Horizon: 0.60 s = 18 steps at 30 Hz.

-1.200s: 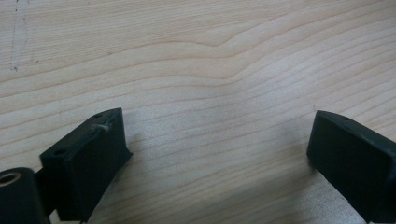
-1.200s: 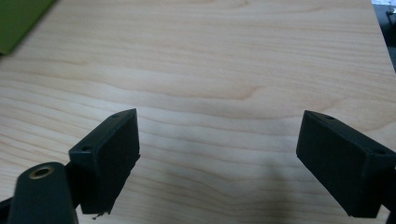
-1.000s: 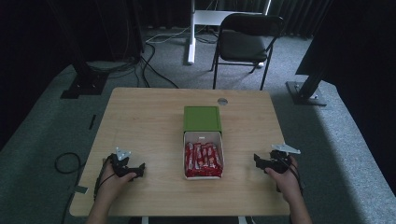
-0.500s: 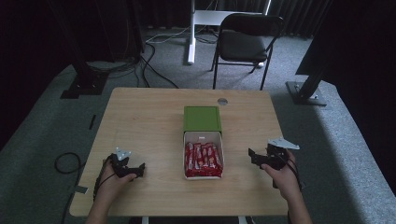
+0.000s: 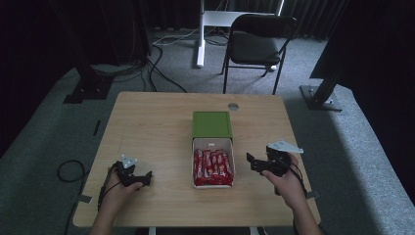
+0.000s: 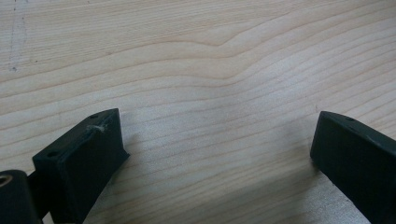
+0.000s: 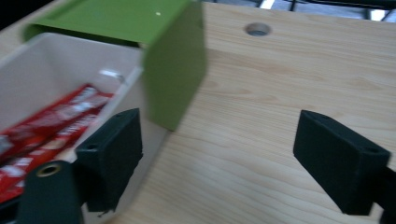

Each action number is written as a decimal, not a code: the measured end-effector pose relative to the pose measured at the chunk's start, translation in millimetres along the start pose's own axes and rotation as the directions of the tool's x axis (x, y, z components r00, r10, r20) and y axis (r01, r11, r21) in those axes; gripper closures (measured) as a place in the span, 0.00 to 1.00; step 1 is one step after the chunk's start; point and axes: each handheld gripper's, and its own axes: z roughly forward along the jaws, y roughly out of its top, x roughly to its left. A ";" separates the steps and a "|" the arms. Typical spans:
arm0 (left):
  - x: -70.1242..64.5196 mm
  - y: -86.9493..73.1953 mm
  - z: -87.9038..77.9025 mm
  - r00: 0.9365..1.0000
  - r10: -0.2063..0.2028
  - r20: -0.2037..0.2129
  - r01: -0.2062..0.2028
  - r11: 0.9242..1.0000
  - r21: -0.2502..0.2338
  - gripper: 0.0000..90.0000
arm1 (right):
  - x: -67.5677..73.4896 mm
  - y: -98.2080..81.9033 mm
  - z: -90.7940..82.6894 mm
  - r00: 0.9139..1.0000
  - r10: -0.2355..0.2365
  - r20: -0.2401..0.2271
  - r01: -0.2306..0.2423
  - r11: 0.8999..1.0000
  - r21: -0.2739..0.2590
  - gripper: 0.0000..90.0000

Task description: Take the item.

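Observation:
A white box [image 5: 213,144] with a green sliding lid [image 5: 211,124] pushed back sits mid-table, holding several red-wrapped bars [image 5: 212,166]. My right gripper [image 5: 252,160] hovers open just right of the box. In the right gripper view its jaws [image 7: 219,158] stand wide apart, the left one close to the box wall [image 7: 140,93], with the green lid [image 7: 173,70] and red bars [image 7: 42,126] ahead. My left gripper [image 5: 145,179] rests low near the table's front left, open. In the left gripper view it [image 6: 219,149] spans bare wood.
The wooden table [image 5: 147,127] has a round cable hole [image 5: 233,106] at the back. Beyond the table stand a black folding chair [image 5: 259,44], stand bases and cables on grey carpet.
My right gripper has moved left toward the box over the last second. The left gripper has stayed in place.

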 end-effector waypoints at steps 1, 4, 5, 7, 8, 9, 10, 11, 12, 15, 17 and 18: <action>0.0 0.0 0.0 1.000 0.000 0.000 0.000 1.000 0.000 0.04 | 4.4 1.1 0.3 1.000 -0.005 -0.014 0.005 1.000 -0.003 0.18; 0.2 0.0 -0.1 1.000 0.002 0.001 -0.002 1.000 0.001 0.04 | 17.0 4.4 2.0 0.998 -0.023 -0.052 0.023 1.000 -0.007 0.18; 0.1 0.0 -0.1 1.000 0.002 0.000 -0.002 1.000 0.001 0.04 | 20.8 5.6 2.5 0.998 -0.028 -0.061 0.028 1.000 -0.009 0.18; 0.1 0.0 -0.1 1.000 0.002 0.000 -0.002 1.000 0.001 0.04 | 28.5 8.5 3.4 0.996 -0.039 -0.082 0.038 0.999 -0.012 0.18; 0.1 0.0 -0.1 1.000 0.002 0.000 -0.002 1.000 0.001 0.04 | 31.1 9.5 3.8 0.995 -0.044 -0.088 0.043 0.999 -0.014 0.18; 0.0 0.0 0.0 1.000 0.000 0.000 0.000 1.000 0.000 0.04 | 35.2 11.1 4.6 0.994 -0.052 -0.097 0.050 0.999 -0.017 0.18; 0.0 0.0 0.0 1.000 0.000 0.000 0.000 1.000 0.000 0.04 | 37.7 11.9 5.0 0.993 -0.055 -0.103 0.053 0.998 -0.017 0.18; 0.1 0.0 -0.1 1.000 0.002 0.000 -0.002 1.000 0.001 0.04 | 41.0 12.9 5.7 0.992 -0.060 -0.111 0.058 0.998 -0.019 0.19; 0.1 0.0 -0.1 1.000 0.002 0.000 -0.002 1.000 0.001 0.04 | 45.0 13.9 6.7 0.991 -0.069 -0.118 0.067 0.998 -0.019 0.20; 0.1 0.0 -0.1 1.000 0.002 0.000 -0.002 1.000 0.001 0.04 | 53.8 15.3 10.0 0.987 -0.081 -0.140 0.080 0.997 -0.017 0.20; 0.1 0.0 -0.1 1.000 0.002 0.000 -0.002 1.000 0.001 0.04 | 60.0 15.3 13.3 0.984 -0.081 -0.161 0.080 0.997 -0.011 0.20; 0.1 0.0 -0.1 1.000 0.002 0.000 -0.002 1.000 0.001 0.04 | 63.2 15.0 15.1 0.982 -0.084 -0.169 0.084 0.996 -0.008 0.20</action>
